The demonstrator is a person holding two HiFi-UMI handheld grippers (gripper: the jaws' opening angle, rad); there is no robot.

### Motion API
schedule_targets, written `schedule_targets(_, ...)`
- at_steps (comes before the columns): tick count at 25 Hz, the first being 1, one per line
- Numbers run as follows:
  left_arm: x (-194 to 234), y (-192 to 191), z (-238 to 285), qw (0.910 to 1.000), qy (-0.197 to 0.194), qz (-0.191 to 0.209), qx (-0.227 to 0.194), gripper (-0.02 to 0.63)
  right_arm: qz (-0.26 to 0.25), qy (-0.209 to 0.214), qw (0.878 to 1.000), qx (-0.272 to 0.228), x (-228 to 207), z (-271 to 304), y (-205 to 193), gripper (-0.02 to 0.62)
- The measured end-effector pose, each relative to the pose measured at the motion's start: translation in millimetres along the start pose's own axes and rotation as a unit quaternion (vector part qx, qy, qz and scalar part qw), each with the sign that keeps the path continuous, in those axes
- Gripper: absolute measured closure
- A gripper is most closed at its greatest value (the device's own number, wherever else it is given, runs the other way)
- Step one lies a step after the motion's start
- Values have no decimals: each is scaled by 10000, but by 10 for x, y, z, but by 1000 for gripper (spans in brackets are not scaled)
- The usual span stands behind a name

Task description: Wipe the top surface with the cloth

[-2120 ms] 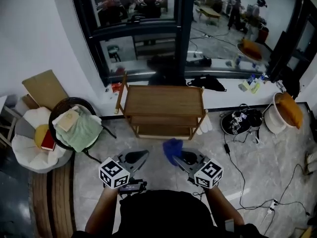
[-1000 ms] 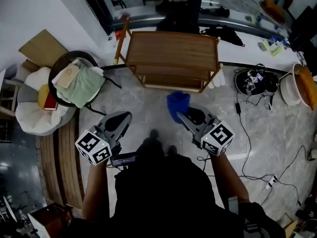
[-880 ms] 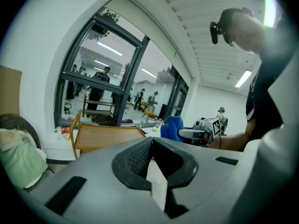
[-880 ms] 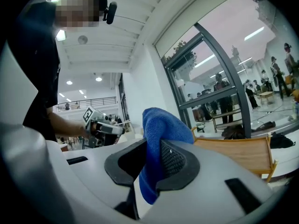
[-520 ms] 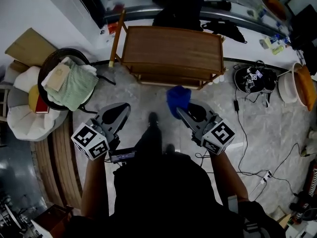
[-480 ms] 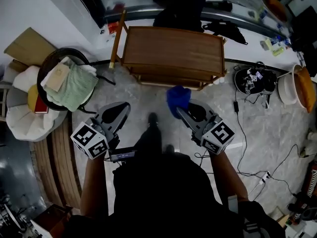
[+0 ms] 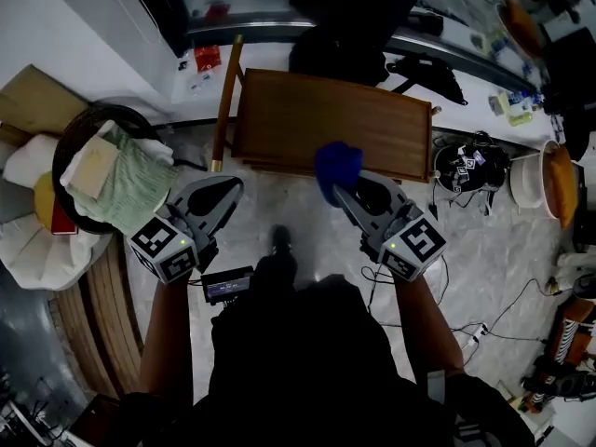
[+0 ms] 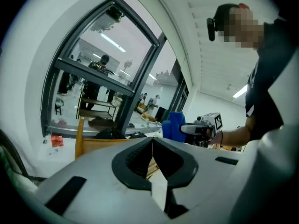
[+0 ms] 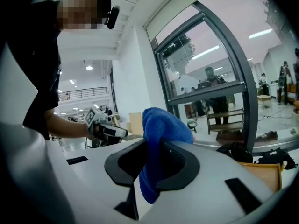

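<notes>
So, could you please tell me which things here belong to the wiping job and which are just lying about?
For the job: blue cloth, clamped in the right tool; wooden shelf top.

Lying about: green towel in a round basket; black bag; white bucket.

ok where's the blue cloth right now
The blue cloth is clamped in the jaws of the right gripper. In the head view it sits just right of centre, at the near edge of the wooden table.
</notes>
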State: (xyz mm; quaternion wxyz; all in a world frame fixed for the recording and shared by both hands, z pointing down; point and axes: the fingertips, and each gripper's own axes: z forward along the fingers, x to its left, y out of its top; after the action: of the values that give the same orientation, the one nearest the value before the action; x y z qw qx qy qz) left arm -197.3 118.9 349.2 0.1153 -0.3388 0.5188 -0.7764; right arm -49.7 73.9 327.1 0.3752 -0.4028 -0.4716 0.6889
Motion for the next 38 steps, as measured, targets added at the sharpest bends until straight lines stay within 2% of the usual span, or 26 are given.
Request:
schedule_targets(3,246,-10,181,9995,-137,123,255,594,41,-153,9998,87,-133,156,63,537)
schedule_targets(7,406,106,447,9991,-364,47,189,594,31,-346,9990,283,-373,195,104,537)
schedule_targets(11,481,248,702,9987,-490,66,123,594,173,-516,9984,155,-676,159,162,537)
schedule_targets(15,531,394,972,9986,-474,199,149,594,155,-402,9990,-97,-964,225,280,537)
schedule_targets(22,705,724,1378,9993,45,281,263,594,153,-28,9995,-288,-1632,361,498,537)
schedule_targets(25,777,821,1569,9976,402,363,440,594,254,173,9990,-322,-1933,390,567,537)
schedule_targets(30,893,873,1857,9942,786,308,672,594,462,568,9967,-342,-2205,578,541,537)
schedule_targets(34,1022,798,2027,9891,1039,259,1012,594,790,481,9953,-286,-2392,854,368,537)
schedule_targets(38,1280,743,2062,9788,1318,271,1546,594,1213,326,9921,-38,-2429,1212,140,538)
